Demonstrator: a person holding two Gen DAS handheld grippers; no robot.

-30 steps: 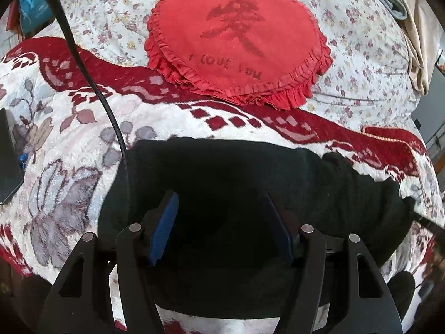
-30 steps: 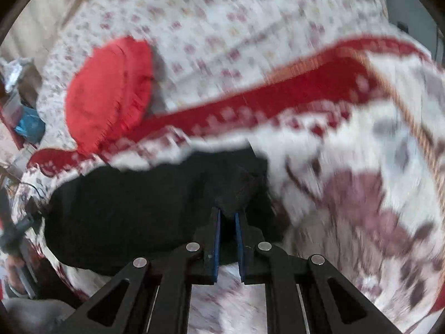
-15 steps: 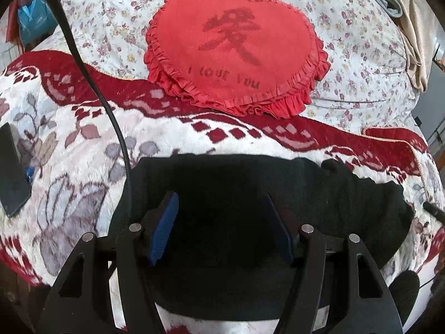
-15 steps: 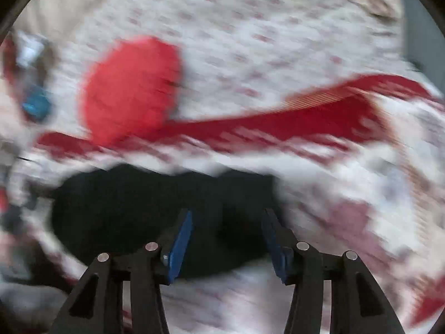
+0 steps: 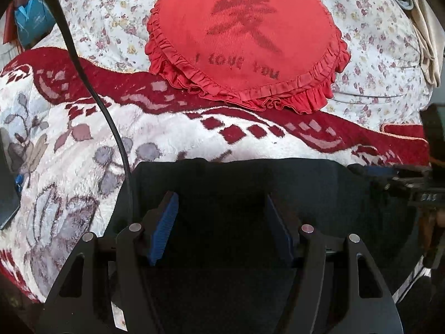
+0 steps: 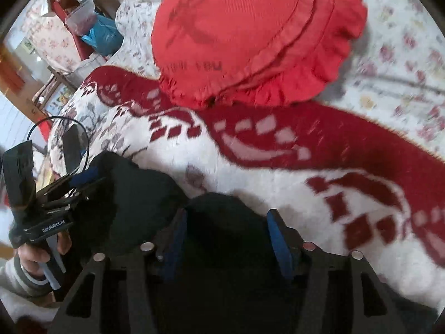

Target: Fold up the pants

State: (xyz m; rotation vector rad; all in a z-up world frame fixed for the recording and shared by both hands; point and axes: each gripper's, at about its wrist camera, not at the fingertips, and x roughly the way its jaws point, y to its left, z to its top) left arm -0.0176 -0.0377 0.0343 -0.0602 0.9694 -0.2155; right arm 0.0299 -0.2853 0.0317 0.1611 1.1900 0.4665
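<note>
Pants (image 5: 236, 183), black and soft, lie folded into a squat dark bundle on the near edge of a bed, under both of our grippers. Our left gripper (image 5: 219, 225) points steeply down over the bundle with its jaws standing apart, the blue ribbed pads (image 5: 164, 225) clear of the cloth, gripping nothing. Our right gripper (image 6: 226, 239) also tilts down over the right end of the pants; its jaws are closing, with a rounded hump of black fabric between the blue pads, though we cannot tell whether they press on it yet. In the right wrist view our left hand (image 6: 33, 258), in a pale sleeve with a grey cuff, wraps the handle of the left gripper at the far left. A thin black cable (image 5: 91, 89) arcs from the top left down toward the left gripper. The pants rest on a plush blanket (image 5: 69, 153), fuzzy and white with grey-mauve flowers and a wide dark red border set with small diamond shapes. Beyond it lies a heart-shaped red cushion (image 5: 244, 41) with a ruffled frill, a dark character and faded lettering, resting on a white quilt (image 5: 375, 55) printed with tiny flowers. A beige cloth (image 5: 428, 36) hangs at the far right, and a blue bag (image 6: 103, 34) sits among clutter beside the bed.
</note>
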